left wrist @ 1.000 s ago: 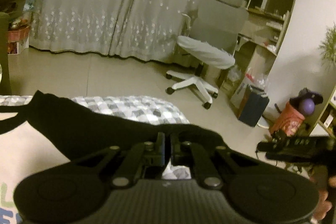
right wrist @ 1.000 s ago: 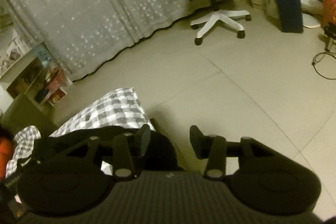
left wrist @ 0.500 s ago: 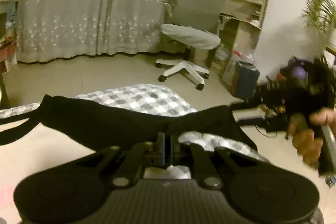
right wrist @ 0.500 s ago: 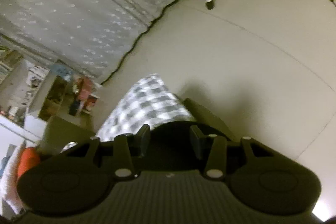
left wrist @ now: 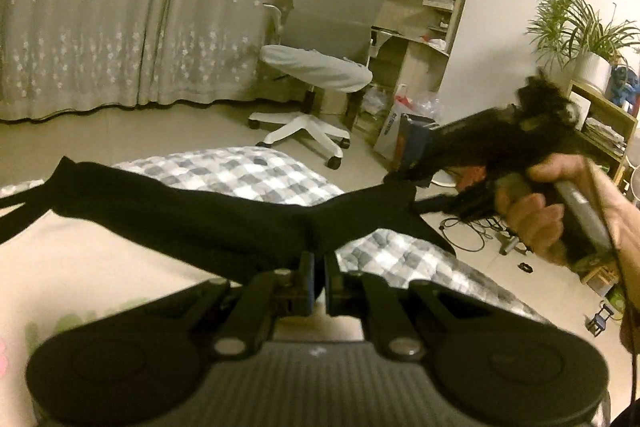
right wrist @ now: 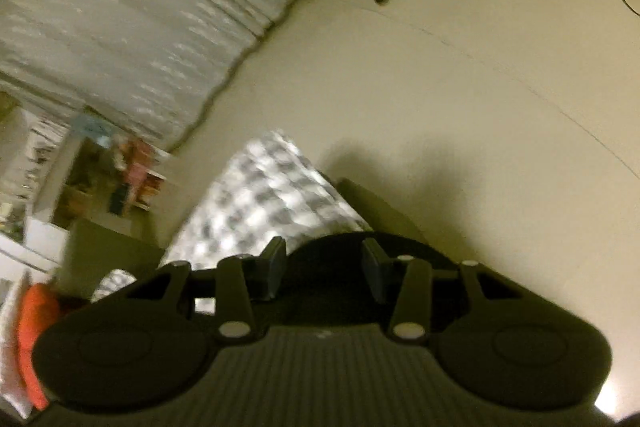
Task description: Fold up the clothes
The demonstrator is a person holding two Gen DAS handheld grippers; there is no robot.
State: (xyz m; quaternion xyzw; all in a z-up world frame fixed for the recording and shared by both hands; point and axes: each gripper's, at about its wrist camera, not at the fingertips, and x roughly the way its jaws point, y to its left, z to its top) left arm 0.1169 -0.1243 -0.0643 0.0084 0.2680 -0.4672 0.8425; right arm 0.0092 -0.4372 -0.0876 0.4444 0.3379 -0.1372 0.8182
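A black garment (left wrist: 192,211) hangs stretched above a bed with a grey-white checked cover (left wrist: 248,173). My left gripper (left wrist: 318,267) is shut on the garment's lower edge near its middle. In the left wrist view the right gripper (left wrist: 404,175), held in a hand, sits at the garment's right corner. In the right wrist view, which is blurred, the right gripper (right wrist: 324,263) has its jaws apart with the black garment (right wrist: 328,275) lying between them.
A grey office chair (left wrist: 320,67) on a white wheeled base stands on the tiled floor before a long curtain (left wrist: 120,7). A desk and shelves (left wrist: 420,27), bags, a potted plant (left wrist: 580,35) and floor cables are at the right.
The right gripper has swung up and in to the garment's right corner. The garment is lifted higher and pulled taut. The left gripper stays shut on it.
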